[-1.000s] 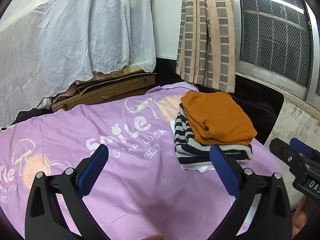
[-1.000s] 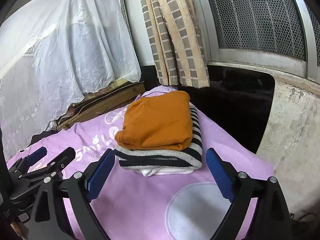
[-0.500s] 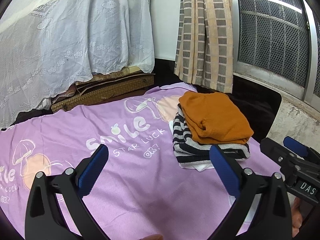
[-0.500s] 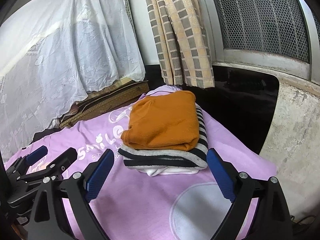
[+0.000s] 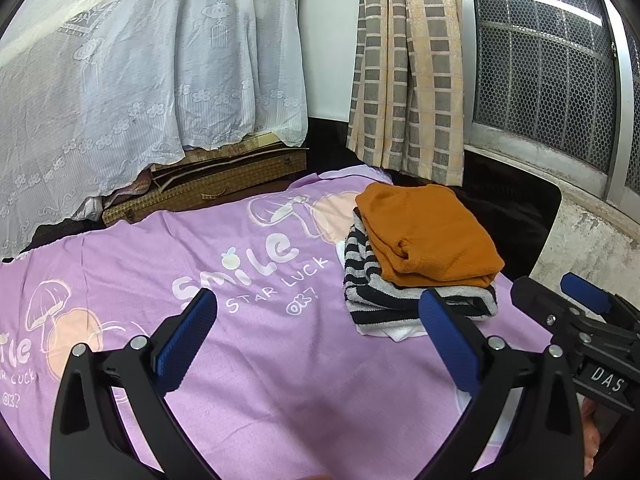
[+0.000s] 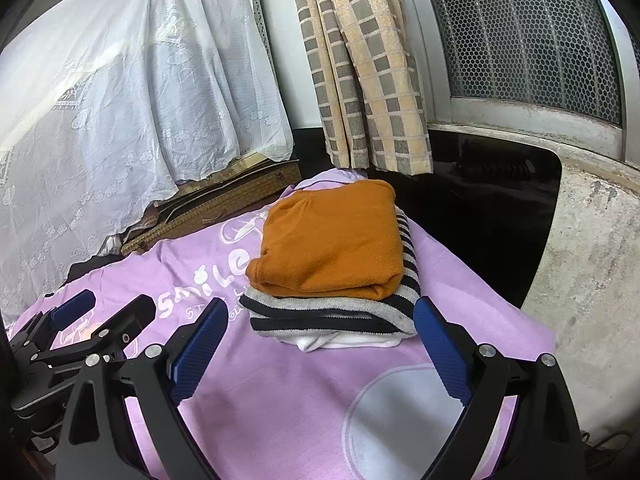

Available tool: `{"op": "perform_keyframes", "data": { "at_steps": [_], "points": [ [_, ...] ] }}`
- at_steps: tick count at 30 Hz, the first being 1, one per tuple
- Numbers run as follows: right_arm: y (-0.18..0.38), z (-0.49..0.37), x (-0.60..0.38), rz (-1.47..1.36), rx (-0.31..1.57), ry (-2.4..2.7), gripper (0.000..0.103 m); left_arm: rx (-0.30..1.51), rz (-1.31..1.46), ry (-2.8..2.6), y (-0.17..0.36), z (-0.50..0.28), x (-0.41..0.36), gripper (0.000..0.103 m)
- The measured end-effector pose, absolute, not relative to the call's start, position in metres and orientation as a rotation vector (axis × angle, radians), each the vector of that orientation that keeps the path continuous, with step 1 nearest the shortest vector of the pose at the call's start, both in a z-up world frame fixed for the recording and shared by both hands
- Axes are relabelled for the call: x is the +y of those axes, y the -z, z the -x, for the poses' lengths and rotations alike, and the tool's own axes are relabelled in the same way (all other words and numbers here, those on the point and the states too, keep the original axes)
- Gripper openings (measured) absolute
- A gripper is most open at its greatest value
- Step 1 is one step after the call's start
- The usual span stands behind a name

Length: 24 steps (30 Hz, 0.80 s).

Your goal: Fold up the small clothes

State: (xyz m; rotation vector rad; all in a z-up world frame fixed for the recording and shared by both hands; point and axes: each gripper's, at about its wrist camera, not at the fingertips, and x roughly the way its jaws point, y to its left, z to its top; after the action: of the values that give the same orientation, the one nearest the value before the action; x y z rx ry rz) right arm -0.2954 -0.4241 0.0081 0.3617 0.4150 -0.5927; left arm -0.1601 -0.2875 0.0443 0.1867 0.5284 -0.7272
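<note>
A folded orange garment (image 5: 428,236) (image 6: 332,244) tops a small stack on the purple printed sheet (image 5: 248,360) (image 6: 280,400). Under it lie a folded black-and-grey striped garment (image 5: 376,296) (image 6: 332,316) and a white one (image 6: 320,342). My left gripper (image 5: 316,332) hovers open over the sheet, left of the stack, with nothing between its fingers. My right gripper (image 6: 320,340) stands open just in front of the stack, also holding nothing. In the left wrist view the right gripper (image 5: 580,312) shows at the far right edge. The left gripper (image 6: 92,316) appears low left in the right wrist view.
A white lace cloth (image 5: 120,80) drapes over things at the back left, with woven mats (image 5: 208,188) beneath its hem. A checked curtain (image 5: 408,72) and a mesh window (image 5: 540,60) stand behind. A concrete ledge (image 6: 592,260) and a dark gap (image 6: 480,220) border the sheet's right side.
Both grippers have drawn back slightly from the stack and stay open. The right gripper has slid a little leftward in the left wrist view. The clothes have not moved.
</note>
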Motion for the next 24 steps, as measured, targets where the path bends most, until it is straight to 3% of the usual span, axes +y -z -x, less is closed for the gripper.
{"op": "perform_keyframes", "data": {
  "at_steps": [24],
  "points": [
    [-0.0086, 0.2933, -0.4227, -0.352, 0.413, 0.587, 0.094, 0.548, -0.184, 0.724, -0.0415, 0.1554, -0.2902, 0.098]
  ]
}}
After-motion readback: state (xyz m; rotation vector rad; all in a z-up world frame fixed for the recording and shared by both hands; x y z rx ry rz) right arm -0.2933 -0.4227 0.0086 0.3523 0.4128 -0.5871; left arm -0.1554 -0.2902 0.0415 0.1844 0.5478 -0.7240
